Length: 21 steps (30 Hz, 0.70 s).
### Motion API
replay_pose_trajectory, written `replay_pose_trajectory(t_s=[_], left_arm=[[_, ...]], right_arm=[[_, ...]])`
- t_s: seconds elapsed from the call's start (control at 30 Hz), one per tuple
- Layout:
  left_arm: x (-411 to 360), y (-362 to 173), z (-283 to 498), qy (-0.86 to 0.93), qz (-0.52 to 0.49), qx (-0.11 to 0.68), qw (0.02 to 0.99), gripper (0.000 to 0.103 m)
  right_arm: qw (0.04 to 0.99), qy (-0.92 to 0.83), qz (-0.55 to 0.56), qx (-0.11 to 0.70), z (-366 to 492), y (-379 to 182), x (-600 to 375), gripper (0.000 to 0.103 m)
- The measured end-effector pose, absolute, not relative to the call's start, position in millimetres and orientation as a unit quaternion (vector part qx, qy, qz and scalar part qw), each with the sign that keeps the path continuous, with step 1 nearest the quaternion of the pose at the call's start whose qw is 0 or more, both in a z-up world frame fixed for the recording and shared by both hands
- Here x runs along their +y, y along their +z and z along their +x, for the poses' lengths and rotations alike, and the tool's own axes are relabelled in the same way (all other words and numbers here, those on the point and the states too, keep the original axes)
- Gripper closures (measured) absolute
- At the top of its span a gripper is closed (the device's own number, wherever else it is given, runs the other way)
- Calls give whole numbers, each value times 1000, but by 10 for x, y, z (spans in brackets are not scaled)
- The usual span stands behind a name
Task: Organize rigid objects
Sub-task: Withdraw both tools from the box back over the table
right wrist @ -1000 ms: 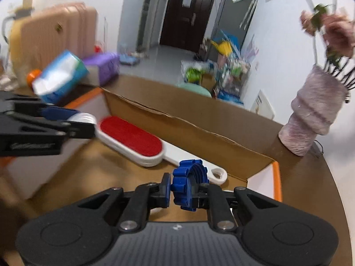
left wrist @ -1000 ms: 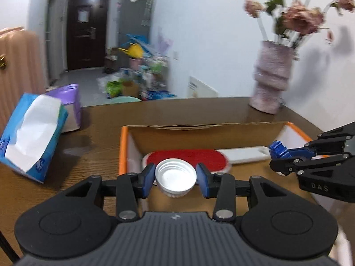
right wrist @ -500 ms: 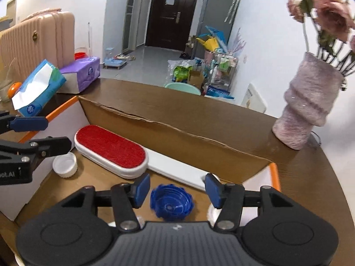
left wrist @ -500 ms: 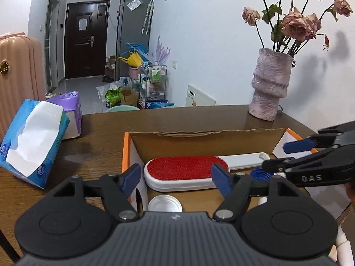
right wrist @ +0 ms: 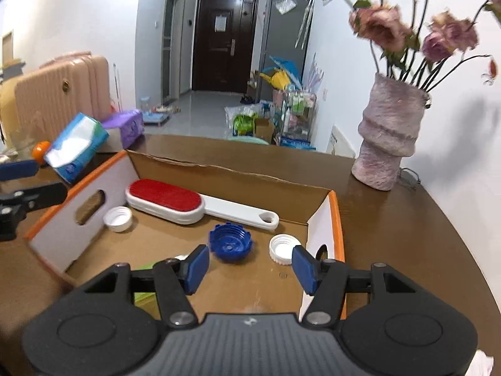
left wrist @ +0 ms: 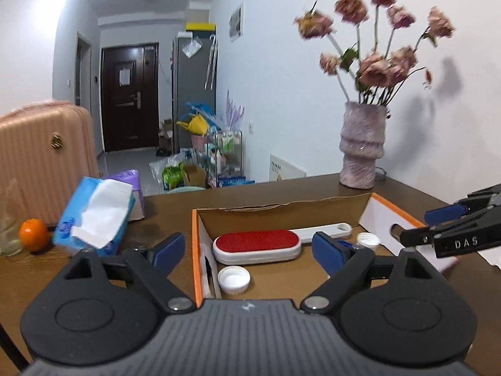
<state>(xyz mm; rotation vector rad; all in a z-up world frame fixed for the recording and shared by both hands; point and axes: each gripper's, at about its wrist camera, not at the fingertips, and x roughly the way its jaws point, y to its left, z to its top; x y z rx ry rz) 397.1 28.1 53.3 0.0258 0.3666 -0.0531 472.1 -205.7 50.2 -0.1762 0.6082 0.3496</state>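
Observation:
An open cardboard box with orange rims stands on the brown table. In it lie a red lint brush with a white handle, a blue cap, and white caps at the left and right. My left gripper is open and empty above the box's left wall. My right gripper is open and empty above the box's near right part; it shows from the side in the left wrist view.
A pink vase with dried roses stands behind the box on the right. A blue tissue pack, a purple tissue box and an orange lie left of the box. A pink suitcase stands beyond the table.
My left gripper let go of a white cap and my right gripper let go of the blue cap; both caps now lie in the box. Both grippers opened and rose up and back.

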Motion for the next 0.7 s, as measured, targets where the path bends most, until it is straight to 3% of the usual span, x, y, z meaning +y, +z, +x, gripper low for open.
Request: replay_pose_trajectory(t_s=[0.1,0.13,0.23,0.37,0.7], left_arm=[[216,627,3630,-9,38,154,987,9],[201,662,3496,-2,43,135,990,4],[185,729,3084,29,36,82,996,2],[136,748,2576,35,14,62,997,0],[-188,398,1327,-7,6,96,995,0]], right_arm=[[949,170,-96,248,4337,620,-2070,42],[955,169,-98,224,4199,646,-2078,37],[971,164,-99,143,3755,654,-2113,18],[977,166,-95,97,3216,593,-2150,17],[980,162,-50,103,1804,225,-2319,16]])
